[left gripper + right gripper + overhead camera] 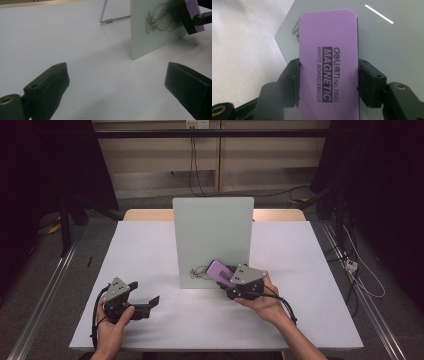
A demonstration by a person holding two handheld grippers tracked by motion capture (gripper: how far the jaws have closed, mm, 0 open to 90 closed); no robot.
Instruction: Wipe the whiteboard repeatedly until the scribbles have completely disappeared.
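A small whiteboard stands upright on a wire stand in the middle of the white table, with black scribbles near its bottom edge. My right gripper is shut on a purple whiteboard eraser, held against the board's lower right, just right of the scribbles. In the right gripper view the eraser sits between both jaws, its printed label facing me. My left gripper rests open on the table at the left, nothing between its jaws. In the left gripper view its jaws point at the board, the scribbles and the eraser.
The white table has bare surface around the board. A wire stand props the board from behind. Cables lie on the floor at the right, and a metal rail runs along the left.
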